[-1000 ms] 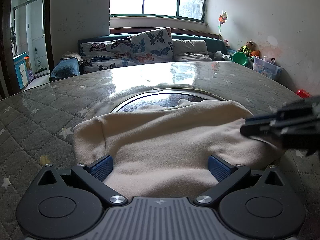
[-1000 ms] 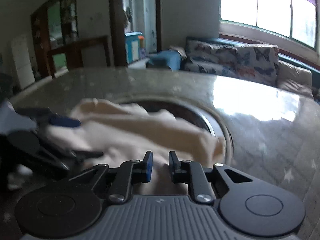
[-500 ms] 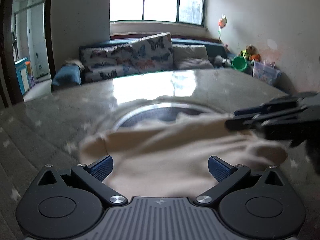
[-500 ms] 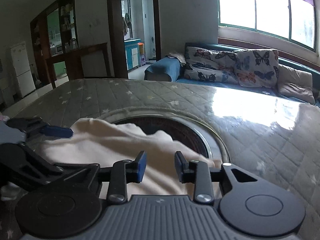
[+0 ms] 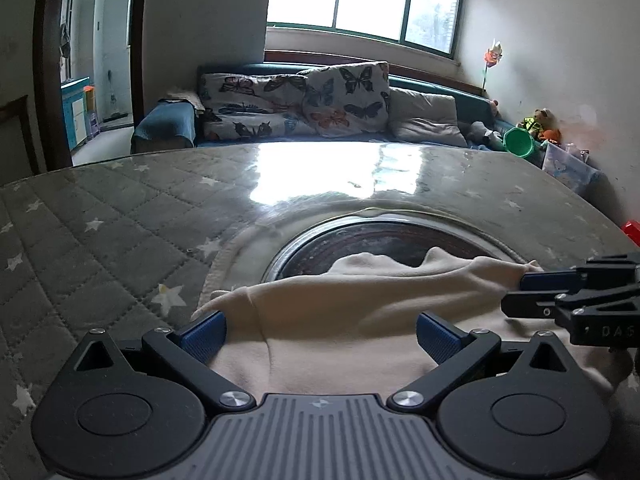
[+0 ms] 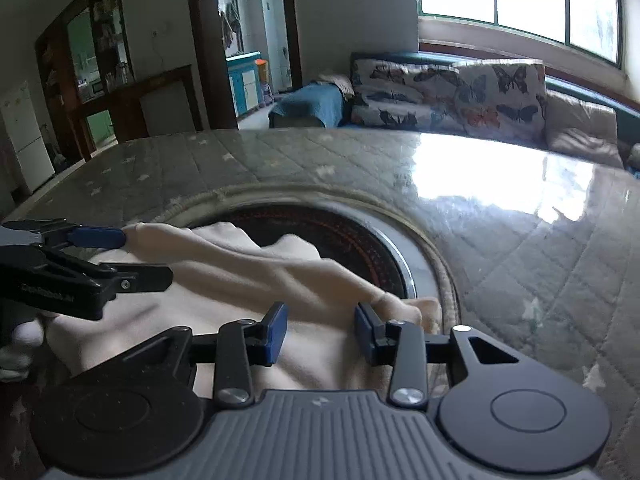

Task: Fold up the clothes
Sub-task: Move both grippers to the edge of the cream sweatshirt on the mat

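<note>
Left tongs (image 5: 320, 334): fingers spread wide, blue pads (image 5: 202, 336) well apart, nothing clamped between them; the cream garment (image 5: 340, 320) lies directly ahead of and beneath them, its cloth filling the gap between the two pads without being pinched.

Right tongs (image 6: 320, 334): likewise parted, though less widely; the same garment (image 6: 240, 276) lies under and ahead of them, with a rolled edge of cloth just beside the right-hand pad (image 6: 366, 334) (whether it touches cannot be told).

Garment position: it lies in a loose heap on the desk (image 5: 120, 220), which carries a quilted star-patterned cover under a glossy sheet; its far edge overlaps the dark round inset (image 5: 380, 240) in the middle of the desk, beyond both tongs; in the left wrist view a fold line runs across the cloth just ahead of the pads.

Cross-sighting: the right tongs (image 5: 520, 292) enter the left wrist view from the right, above the garment's right end; the left tongs (image 6: 120, 256) show at the left of the right wrist view, one blue pad resting against a rolled fold.

Beyond the desk: a sofa with butterfly cushions (image 5: 296, 104) under a window.
</note>
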`<state>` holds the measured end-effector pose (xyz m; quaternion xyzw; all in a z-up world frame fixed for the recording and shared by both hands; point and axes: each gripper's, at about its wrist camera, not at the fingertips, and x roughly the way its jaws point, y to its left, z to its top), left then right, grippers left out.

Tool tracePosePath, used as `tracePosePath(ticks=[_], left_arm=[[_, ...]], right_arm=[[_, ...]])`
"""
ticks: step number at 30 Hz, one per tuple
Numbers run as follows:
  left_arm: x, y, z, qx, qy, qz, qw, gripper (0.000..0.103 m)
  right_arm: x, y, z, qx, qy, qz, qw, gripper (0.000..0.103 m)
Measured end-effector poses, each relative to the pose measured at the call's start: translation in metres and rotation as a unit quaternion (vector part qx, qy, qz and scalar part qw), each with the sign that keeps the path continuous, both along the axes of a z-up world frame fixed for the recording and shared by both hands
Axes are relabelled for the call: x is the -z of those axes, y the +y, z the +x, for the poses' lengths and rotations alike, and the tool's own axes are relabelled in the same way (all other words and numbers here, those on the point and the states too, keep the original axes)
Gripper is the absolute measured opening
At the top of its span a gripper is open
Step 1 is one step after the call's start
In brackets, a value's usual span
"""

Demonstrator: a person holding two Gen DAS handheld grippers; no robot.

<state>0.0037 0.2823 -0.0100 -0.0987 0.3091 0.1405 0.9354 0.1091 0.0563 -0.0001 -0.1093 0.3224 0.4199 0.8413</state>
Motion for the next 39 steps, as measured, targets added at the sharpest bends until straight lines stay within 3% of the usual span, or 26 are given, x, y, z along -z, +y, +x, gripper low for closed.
tracePosePath(ticks=[6,14,17,25,32,36,39], left_arm=[[-0.016,-0.019,-0.029,0.011,-0.030,0.013,0.9994,0.103],[-0.004,-0.049,-0.060,0.025,-0.011,0.095,0.9951,0.103],[0.004,-0.050,-0.061,0.020,-0.003,0.090,0.9958,0.103],[-0.009,-0.050,-0.069,0.009,-0.021,0.071,0.9972,0.103],[0.003,-0.038,-0.066,-0.015,0.010,0.034,0.9993,0.103],[-0.003,-0.030,-0.071,-0.027,0.000,0.017,0.9995,0.103],[-0.001,-0.023,-0.072,-0.033,0.004,-0.001,0.9994,0.103]], right_arm=[[-0.017,-0.006,-0.040,-0.048,-0.035,0.019,0.998,0.046],[0.002,-0.015,-0.074,-0.068,-0.038,-0.001,0.997,0.047],[0.004,-0.015,-0.077,-0.061,-0.038,-0.002,0.997,0.047],[-0.013,-0.021,-0.088,-0.064,-0.048,0.020,0.997,0.052],[0.002,-0.021,-0.086,-0.062,-0.025,0.005,0.998,0.055],[-0.003,-0.025,-0.085,-0.063,-0.016,0.015,0.998,0.074],[-0.004,-0.028,-0.084,-0.058,-0.006,0.022,0.998,0.075]])
